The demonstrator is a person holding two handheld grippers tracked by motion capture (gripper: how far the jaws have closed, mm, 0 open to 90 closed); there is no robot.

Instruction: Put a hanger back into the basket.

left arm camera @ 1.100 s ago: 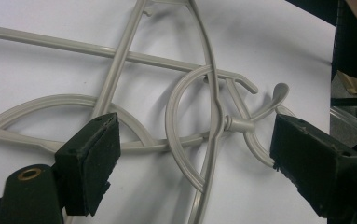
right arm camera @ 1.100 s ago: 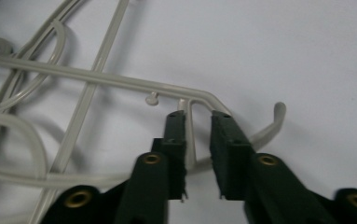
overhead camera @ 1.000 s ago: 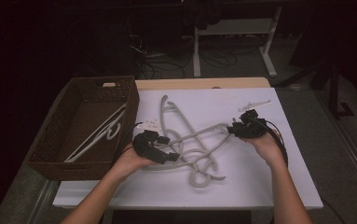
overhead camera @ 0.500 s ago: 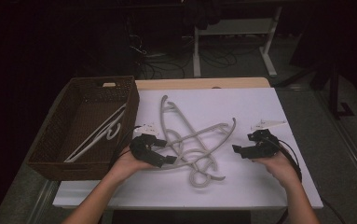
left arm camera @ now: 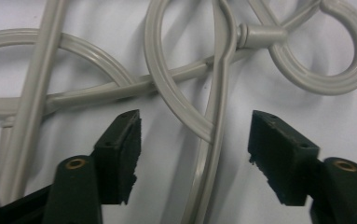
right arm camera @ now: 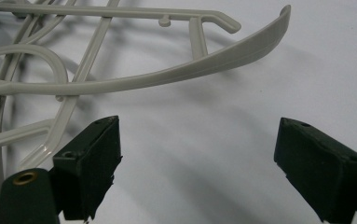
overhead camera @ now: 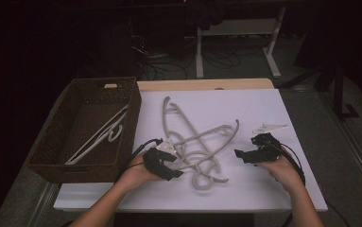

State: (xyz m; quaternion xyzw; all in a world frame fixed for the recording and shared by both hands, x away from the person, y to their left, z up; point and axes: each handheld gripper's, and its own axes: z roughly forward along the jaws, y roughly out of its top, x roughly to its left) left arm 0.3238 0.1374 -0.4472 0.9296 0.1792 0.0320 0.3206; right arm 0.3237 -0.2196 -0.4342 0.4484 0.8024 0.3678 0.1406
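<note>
- The white table [overhead camera: 263,184] is in front of me.
- The brown basket [overhead camera: 56,142] sits at its left edge with one hanger [overhead camera: 100,137] inside.
- The grey hangers [overhead camera: 193,142] lie tangled in the middle.
- My left gripper [left arm camera: 195,140] has been closing; a hanger bar sits between its jaws, untouched.
- My right gripper [right arm camera: 197,154] is wide open, holding nothing.

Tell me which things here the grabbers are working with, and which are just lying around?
Part of the job:
- tangled grey hangers, one strand between the left gripper pads, which have just been closing
- right gripper, open beside them
- brown basket with a white hanger inside

Just lying about:
- cables on the floor
- white stand legs
</note>
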